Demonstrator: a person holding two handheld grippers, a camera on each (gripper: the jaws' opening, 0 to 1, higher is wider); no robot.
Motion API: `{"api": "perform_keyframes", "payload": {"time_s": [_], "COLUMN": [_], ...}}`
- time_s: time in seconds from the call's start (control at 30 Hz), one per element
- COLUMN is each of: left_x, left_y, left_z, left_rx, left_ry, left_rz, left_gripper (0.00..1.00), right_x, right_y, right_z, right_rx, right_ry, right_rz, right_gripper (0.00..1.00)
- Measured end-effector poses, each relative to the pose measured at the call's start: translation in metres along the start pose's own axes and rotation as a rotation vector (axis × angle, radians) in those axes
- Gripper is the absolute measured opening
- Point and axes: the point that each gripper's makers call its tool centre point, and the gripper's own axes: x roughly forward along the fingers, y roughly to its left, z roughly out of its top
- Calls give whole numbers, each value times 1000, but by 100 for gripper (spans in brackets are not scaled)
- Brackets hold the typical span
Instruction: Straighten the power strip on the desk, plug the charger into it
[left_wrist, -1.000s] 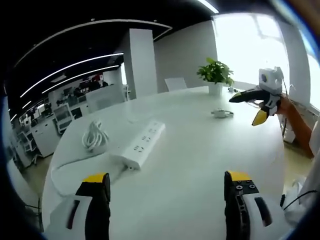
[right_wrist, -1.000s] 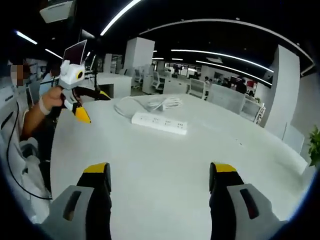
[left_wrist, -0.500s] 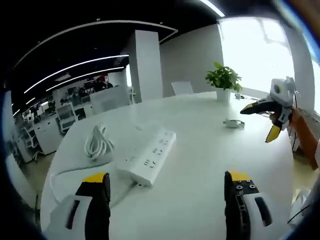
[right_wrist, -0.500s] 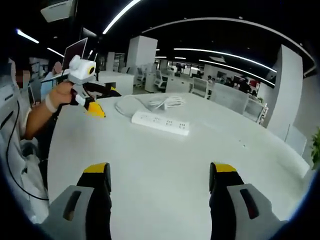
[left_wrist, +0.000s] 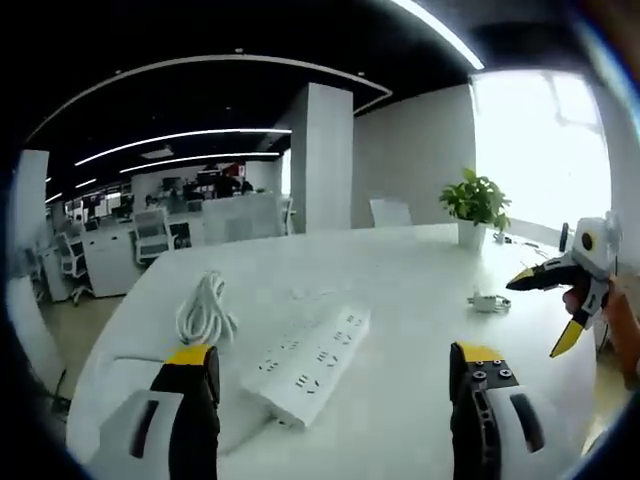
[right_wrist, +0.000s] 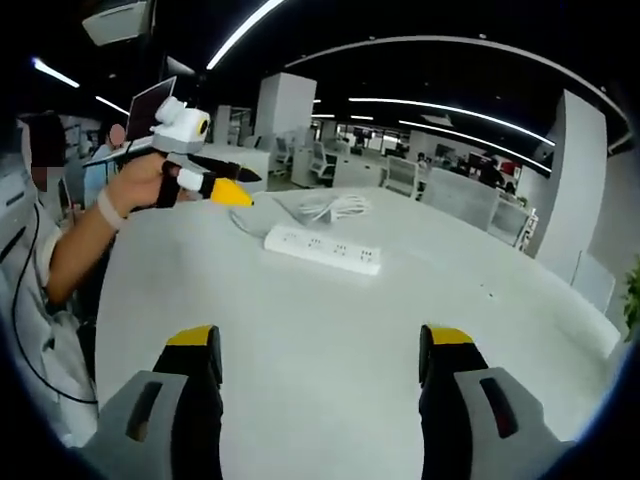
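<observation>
The left gripper (left_wrist: 335, 415) has pushed in toward the power strip (left_wrist: 310, 362), and its camera has lifted with it, so the strip now sits larger and lower between its jaws than a second ago; from the right gripper view you can see that same tool held out over the desk (right_wrist: 330, 340), just short of the strip's near end. Its jaws stand well apart with nothing in them, and the right gripper (right_wrist: 318, 405) hangs back, equally wide and empty. The strip lies on a slant across the white top, its coiled cable (left_wrist: 205, 312) bunched just beside it. The charger (left_wrist: 488, 301) rests well apart, over toward the potted plant (left_wrist: 477, 207). The risk here, I'd say, is the cable: swing the strip round and that coil may drag or tug it back off line, or a jaw may snag a loop. A hard nudge on the smooth top could also send the strip skidding. There is plenty of bare desk all round the strip, though its rounded edge lies near the cable side, so turning it toward the middle looks safer.
</observation>
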Motion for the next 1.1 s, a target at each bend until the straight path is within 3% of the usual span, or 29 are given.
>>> {"api": "perform_keyframes", "payload": {"time_s": [0.13,0.27,0.47,0.9,1.1], "left_x": [15,29,50,82,93], "left_y": [4,12,25,43,51], "left_z": [-16,-22,-42,-68,-67], "left_rx": [95,118,197,207,186], "left_ry": [113,145,253,367,387], "left_rz": [-22,-31,-74,-140,-166], "left_gripper": [96,96,96,94,92], "right_x": [-3,3,15,39,47], "right_y": [-6,-10,-14,-14,-16], "right_z": [5,6,9,11,8], "right_rx": [1,4,-17,-65,-36], "right_ry": [-12,-5,13,69,72], "right_rz": [2,13,33,80,128], "right_gripper": [80,80,80,80,80]}}
